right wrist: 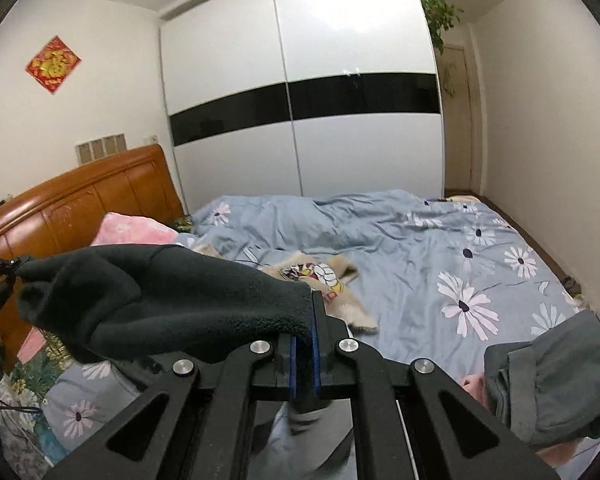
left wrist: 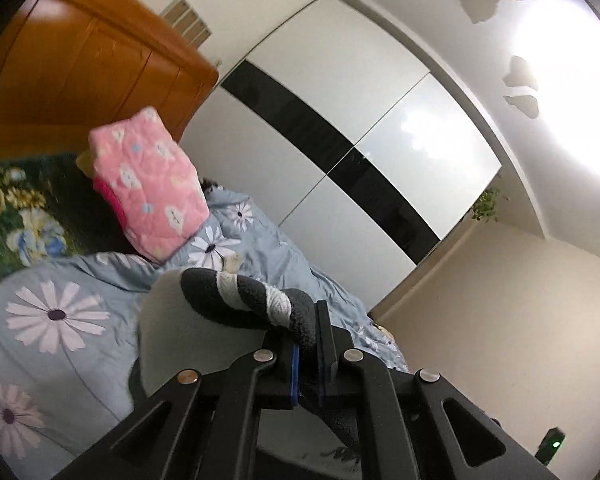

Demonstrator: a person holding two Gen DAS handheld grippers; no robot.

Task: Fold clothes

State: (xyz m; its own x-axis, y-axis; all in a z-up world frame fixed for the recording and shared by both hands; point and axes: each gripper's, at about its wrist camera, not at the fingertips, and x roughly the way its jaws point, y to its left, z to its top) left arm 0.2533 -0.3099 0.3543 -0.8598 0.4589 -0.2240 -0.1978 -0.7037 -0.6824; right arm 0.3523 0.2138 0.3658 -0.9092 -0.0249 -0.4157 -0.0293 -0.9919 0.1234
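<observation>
Left wrist view: the left gripper (left wrist: 308, 344) is seen clenched on a dark fleece garment (left wrist: 256, 300), whose striped grey-and-white part is pinched between the blue pads (left wrist: 295, 372) and lifted above the bed (left wrist: 60, 360). The garment curves off to the left of the fingers, clear of the flowered blue duvet (left wrist: 284, 256). Farther up the bed, near the wooden headboard (left wrist: 88, 64), a pink quilted pillow (left wrist: 152, 184) is propped.

In the right wrist view, the right gripper (right wrist: 305, 340) is likewise closed on the same dark garment (right wrist: 160, 296), with the fleece edge caught between its pads and the bulk draped to the left, held off the bed. On the duvet just beyond the fingers a beige printed garment (right wrist: 320, 276) is spread. A grey folded garment (right wrist: 552, 380) is seen at the bed's near right corner. Behind the bed a white wardrobe (right wrist: 340, 80) with a black band is visible.
</observation>
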